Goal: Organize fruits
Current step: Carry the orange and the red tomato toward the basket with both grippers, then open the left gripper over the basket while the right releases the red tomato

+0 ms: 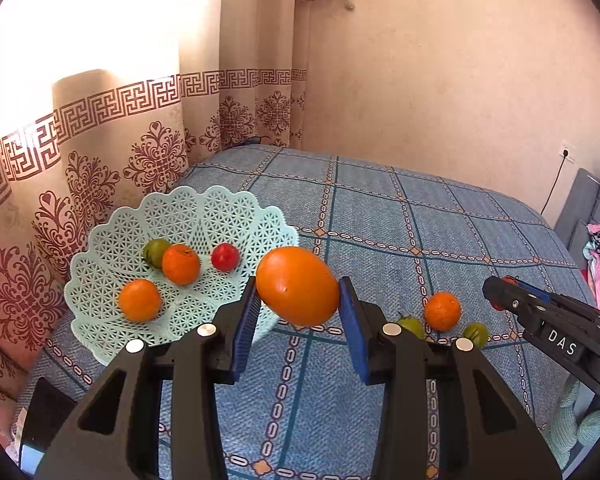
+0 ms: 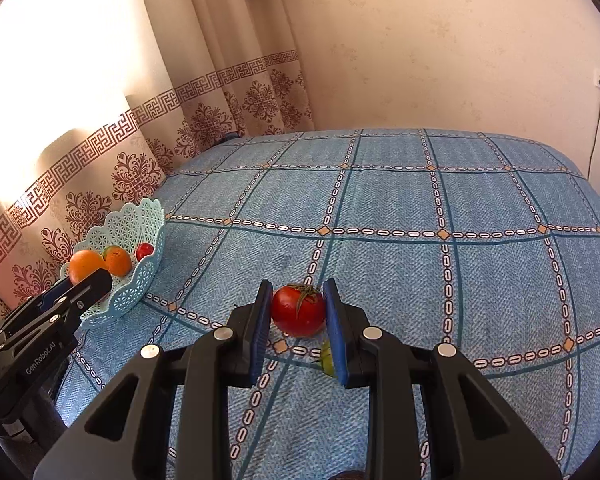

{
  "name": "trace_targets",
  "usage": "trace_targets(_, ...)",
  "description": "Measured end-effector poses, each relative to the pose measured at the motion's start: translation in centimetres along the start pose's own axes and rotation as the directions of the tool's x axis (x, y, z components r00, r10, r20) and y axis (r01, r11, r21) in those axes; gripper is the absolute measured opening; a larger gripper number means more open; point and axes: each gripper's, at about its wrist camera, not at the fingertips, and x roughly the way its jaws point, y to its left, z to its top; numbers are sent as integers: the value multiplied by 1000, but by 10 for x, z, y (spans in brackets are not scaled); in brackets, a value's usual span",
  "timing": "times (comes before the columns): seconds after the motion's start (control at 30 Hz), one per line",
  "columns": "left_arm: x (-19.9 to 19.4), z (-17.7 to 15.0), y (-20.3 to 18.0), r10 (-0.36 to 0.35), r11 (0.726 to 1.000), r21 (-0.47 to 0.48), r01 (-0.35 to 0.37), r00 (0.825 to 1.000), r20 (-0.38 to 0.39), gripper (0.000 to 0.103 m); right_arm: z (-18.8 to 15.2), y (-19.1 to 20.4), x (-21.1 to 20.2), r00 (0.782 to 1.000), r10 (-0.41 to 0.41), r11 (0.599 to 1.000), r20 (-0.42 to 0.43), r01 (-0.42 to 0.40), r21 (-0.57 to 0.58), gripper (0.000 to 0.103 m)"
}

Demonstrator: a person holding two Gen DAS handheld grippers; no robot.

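The left hand-held gripper is clamping a large orange between its blue pads, holding it in the air just beside the near rim of the mint lattice basket. The basket is sitting on the bed, near the patterned curtain. Inside it are lying two smaller oranges, a green fruit touching the farther orange, and a small red tomato a little apart from them.

The right hand-held gripper is closed on a red tomato, its green stem facing the camera, held above the blue checked bedcover. A bit of green fruit is peeking out from below its right pad. In the left wrist view this gripper is reaching in from the right edge, with a speck of red showing at its tip.

On the bedcover, well apart from the basket, a loose orange is resting between two green fruits, one partly hidden behind the left gripper's finger, the other just to its right.

In the right wrist view the left gripper is showing at the left edge, beside the basket, with its orange against the basket rim.
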Motion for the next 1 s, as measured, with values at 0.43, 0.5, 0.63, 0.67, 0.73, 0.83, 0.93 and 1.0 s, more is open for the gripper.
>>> trace_targets(0.43,-4,1,67,103,992,-76,-103,995,-7,41,22,79,15,993,116,991,-19,-117,-60,26)
trace_targets(0.5,-1,0,73,112,990,-83,-113,994,-12,41,22,93,21,991,133,989,-29,-135,-68,26)
trace_targets(0.63,3,-4,85,119,988,-98,-121,993,-25,41,22,116,34,985,162,983,-54,-166,-77,26)
trace_targets(0.67,3,-4,87,121,987,-102,-123,992,-27,41,22,122,37,984,169,982,-59,-173,-80,26)
trace_targets(0.73,3,-5,92,124,986,-109,-127,992,-30,41,22,132,42,982,176,979,-67,-182,-91,26)
trace_targets(0.83,3,-6,98,129,984,-123,-132,991,-33,41,23,143,48,980,183,976,-79,-191,-108,26)
trace_targets(0.93,5,-7,106,124,980,-149,-130,991,-46,43,23,151,54,978,189,973,-92,-199,-116,26)
trace_targets(1.0,4,-7,110,138,977,-159,-142,990,-37,58,23,154,58,976,195,972,-99,-206,-116,27)
